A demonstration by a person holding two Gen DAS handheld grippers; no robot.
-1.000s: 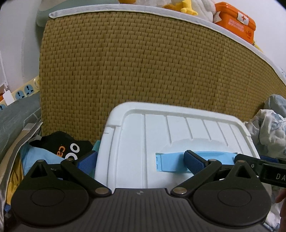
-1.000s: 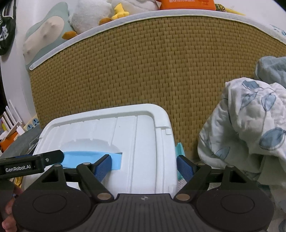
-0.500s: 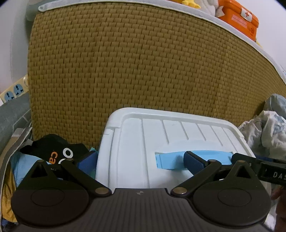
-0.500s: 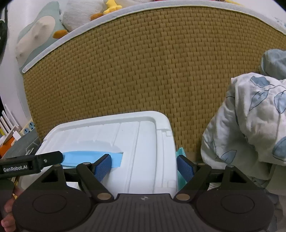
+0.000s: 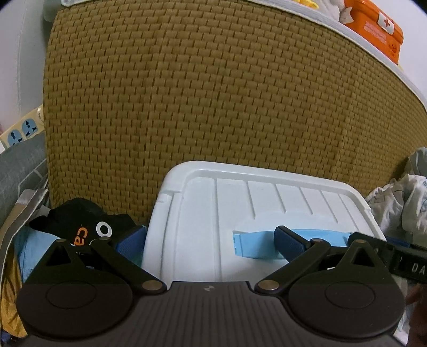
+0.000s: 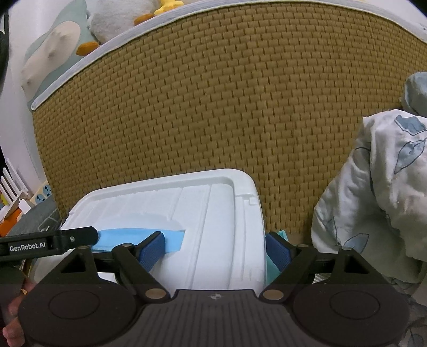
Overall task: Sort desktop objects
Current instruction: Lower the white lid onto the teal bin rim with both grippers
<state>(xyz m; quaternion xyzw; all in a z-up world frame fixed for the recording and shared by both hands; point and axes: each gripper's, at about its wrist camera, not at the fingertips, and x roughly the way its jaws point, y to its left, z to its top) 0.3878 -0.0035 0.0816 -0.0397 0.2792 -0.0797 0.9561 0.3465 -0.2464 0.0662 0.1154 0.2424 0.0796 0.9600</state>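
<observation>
A white plastic storage box point(image 5: 240, 221) with a ribbed lid and a light blue handle point(image 5: 256, 244) stands against a woven brown wall. My left gripper point(image 5: 210, 243) straddles the box's left end, one finger outside its left side, the other on the lid by the handle. My right gripper point(image 6: 216, 248) straddles the box's point(image 6: 208, 221) right end, one finger at the blue handle point(image 6: 170, 240), the other outside the right side. Both appear clamped on the box.
The woven wall point(image 5: 213, 93) rises right behind the box. A black cap point(image 5: 80, 224) and blue cloth lie left of it. A leaf-print quilt point(image 6: 379, 197) is piled to the right. An orange first-aid case point(image 5: 373, 24) and plush toys point(image 6: 66, 40) sit on top.
Both grippers and the box have moved closer to the woven wall and lower; the wall's top edge has risen in view. The grip on the box looks unchanged.
</observation>
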